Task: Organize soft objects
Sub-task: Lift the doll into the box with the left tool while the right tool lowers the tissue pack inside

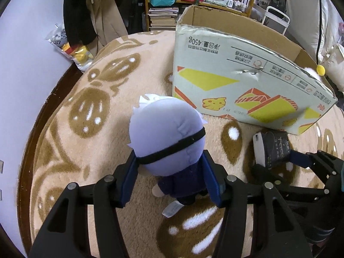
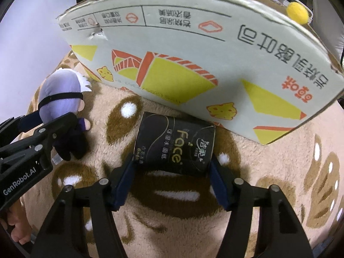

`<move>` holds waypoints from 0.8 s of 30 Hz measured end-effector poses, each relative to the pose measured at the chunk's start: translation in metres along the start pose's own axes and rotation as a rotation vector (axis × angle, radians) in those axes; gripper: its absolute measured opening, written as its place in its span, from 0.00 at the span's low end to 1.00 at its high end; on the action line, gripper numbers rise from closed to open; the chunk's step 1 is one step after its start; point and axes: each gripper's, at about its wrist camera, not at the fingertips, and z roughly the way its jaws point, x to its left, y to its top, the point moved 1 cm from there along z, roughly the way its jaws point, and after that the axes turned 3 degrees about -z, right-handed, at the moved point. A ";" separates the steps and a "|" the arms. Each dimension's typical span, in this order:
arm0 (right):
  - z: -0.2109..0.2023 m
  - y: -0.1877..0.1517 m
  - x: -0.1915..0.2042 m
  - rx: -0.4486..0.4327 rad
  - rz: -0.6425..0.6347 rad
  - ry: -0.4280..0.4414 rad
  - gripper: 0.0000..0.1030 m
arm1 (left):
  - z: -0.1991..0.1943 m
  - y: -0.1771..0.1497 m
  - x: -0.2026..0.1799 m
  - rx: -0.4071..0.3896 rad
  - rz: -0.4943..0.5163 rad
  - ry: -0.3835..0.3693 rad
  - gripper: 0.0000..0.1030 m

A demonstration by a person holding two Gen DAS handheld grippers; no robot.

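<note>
Covering nearly all of both views, a tan plush rug (image 1: 120,81) with brown leaf shapes and white dashes is lying under everything, with a pale wall to the left and a cluttered bookshelf (image 1: 165,4) and hanging clothes (image 1: 94,10) at the far side.

On the far right of the rug, a large open cardboard box (image 1: 247,81) with yellow and orange printing is standing, its near wall rising over both claws. A yellow pompom (image 2: 297,13) is showing at the box's top right rim.

Left of centre, a plush doll (image 1: 167,139) with a pale lavender head, a black band around it and a dark navy body is sitting just near the box's left corner. The left claw (image 1: 172,180) is spreading moderately wide around it, its blue pads (image 1: 130,178) pressing against the doll's neck and body on either side, pinching it.

To the right, a black tissue pack (image 2: 174,143) with gold "Face" lettering is resting on the rug, its far end touching the foot of the box. The right claw (image 2: 172,172) is gripping the pack's near end, its blue pads (image 2: 122,182) set wide against the two sides.

A crinkled snack bag (image 1: 71,49) is lying at the rug's far left edge.
</note>
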 end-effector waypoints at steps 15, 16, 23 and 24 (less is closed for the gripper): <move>-0.092 -0.008 -0.036 -0.212 0.058 0.031 0.67 | -0.077 -0.004 -0.010 -0.178 0.046 0.034 0.54; -0.098 -0.008 -0.038 -0.229 0.065 0.032 0.67 | -0.085 -0.003 -0.012 -0.198 0.052 0.031 0.54; -0.145 -0.013 -0.052 -0.360 0.095 0.031 0.67 | -0.137 -0.001 -0.029 -0.395 0.129 0.077 0.54; -0.157 -0.010 -0.057 -0.388 0.102 0.031 0.67 | -0.147 0.000 -0.031 -0.434 0.131 0.076 0.54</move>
